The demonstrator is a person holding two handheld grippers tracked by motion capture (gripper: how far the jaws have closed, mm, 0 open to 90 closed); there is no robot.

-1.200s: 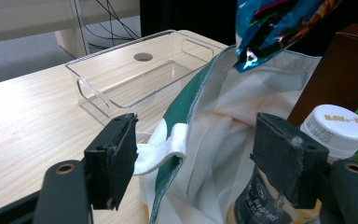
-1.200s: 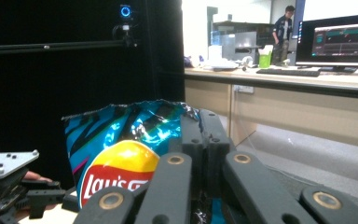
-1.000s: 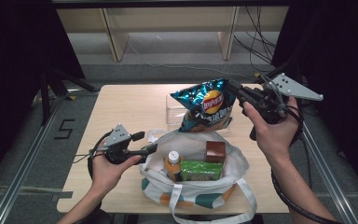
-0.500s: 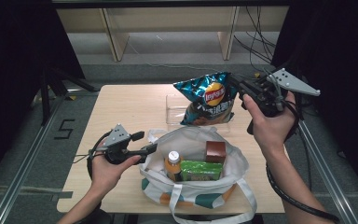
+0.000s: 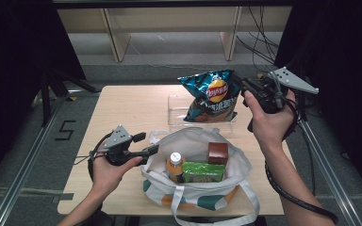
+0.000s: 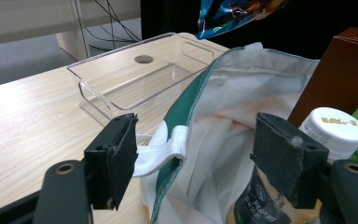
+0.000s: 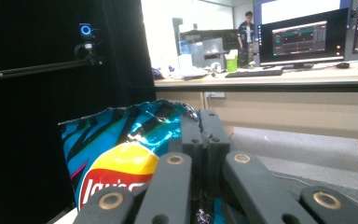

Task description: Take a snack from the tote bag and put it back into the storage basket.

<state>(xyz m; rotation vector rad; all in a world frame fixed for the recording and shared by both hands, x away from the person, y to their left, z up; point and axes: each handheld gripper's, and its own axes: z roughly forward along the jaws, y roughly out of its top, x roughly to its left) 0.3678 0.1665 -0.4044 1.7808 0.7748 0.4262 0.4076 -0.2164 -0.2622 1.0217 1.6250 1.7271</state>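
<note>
The chip bag point(image 5: 210, 95) is showing a teal-blue colour with black stripes and a yellow and red round logo, and the right gripper point(image 5: 245, 86) pinching it is black with a grey plate on top. The tote bag point(image 5: 193, 143) is looking white with a green band on the rim and with green and orange parts near its bottom, and in it a brown box point(image 5: 218, 152), a bright green packet point(image 5: 203, 171) and an orange bottle point(image 5: 175, 165) with a white cap are sitting. The tray point(image 6: 135, 79) is being clear like glass, the table point(image 5: 132, 106) is showing pale wood grain, and the left gripper point(image 5: 152, 143) is black too.
</note>
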